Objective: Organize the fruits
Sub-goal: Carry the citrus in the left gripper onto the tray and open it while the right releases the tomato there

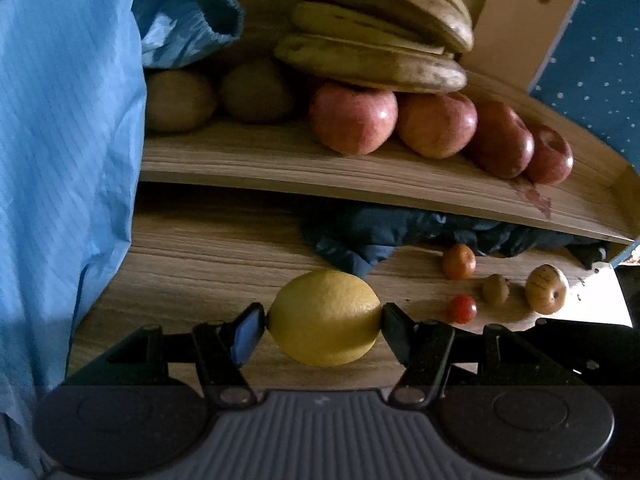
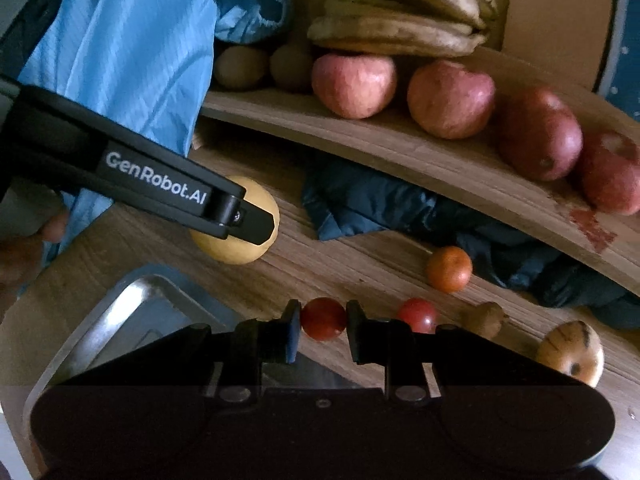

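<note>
My left gripper (image 1: 324, 320) is shut on a yellow lemon (image 1: 325, 317), one pad at each end, just over the wooden table (image 1: 200, 264). The right wrist view shows the same lemon (image 2: 256, 200) behind the left gripper's black finger (image 2: 256, 220). My right gripper (image 2: 323, 320) is shut on a small red tomato (image 2: 323, 318). A second small tomato (image 2: 418, 315) lies just right of it. On the table further right are a small orange (image 2: 449, 269), a brown kiwi (image 2: 486, 319) and a striped yellowish fruit (image 2: 572, 352).
A raised wooden shelf (image 1: 320, 172) holds several red apples (image 1: 354, 118), two brown kiwis (image 1: 180, 100) and a bunch of bananas (image 1: 376, 28). Dark blue cloth (image 1: 400, 236) lies under the shelf. A person's blue sleeve (image 1: 68, 140) fills the left. A metal tray (image 2: 132, 312) sits near left.
</note>
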Motion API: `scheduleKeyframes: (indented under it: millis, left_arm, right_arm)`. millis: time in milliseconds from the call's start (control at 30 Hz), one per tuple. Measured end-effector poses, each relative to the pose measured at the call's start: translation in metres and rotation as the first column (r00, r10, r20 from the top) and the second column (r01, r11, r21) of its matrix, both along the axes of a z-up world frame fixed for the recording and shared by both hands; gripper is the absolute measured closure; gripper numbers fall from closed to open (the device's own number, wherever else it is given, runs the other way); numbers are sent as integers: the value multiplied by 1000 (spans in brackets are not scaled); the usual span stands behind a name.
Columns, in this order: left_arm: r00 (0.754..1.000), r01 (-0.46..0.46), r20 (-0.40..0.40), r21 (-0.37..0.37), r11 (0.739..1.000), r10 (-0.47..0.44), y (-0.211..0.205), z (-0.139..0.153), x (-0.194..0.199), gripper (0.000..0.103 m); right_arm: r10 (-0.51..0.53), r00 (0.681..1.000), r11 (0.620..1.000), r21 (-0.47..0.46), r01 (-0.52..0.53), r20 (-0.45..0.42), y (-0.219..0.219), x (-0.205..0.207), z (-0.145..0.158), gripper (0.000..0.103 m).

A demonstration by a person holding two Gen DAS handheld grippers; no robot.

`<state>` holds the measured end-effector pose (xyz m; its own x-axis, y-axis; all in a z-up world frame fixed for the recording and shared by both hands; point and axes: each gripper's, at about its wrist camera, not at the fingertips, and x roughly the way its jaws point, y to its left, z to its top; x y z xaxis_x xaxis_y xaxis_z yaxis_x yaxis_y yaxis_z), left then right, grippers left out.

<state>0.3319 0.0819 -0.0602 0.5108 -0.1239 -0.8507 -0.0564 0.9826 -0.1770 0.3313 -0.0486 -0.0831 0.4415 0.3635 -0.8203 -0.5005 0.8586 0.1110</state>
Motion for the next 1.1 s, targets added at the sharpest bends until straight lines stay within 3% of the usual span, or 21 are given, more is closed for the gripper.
scheduleKeyframes:
  millis: [567, 1100]
  left_arm:
    - [994, 102, -21, -37, 994, -103, -47, 7, -46, 35]
    - [986, 151, -58, -52, 987, -154, -88, 3, -85, 35]
  right_arm:
    - [-48, 999, 999, -19, 48, -4, -46, -69, 24, 78]
    - [-60, 997, 997, -45, 58, -44, -86, -128, 25, 78]
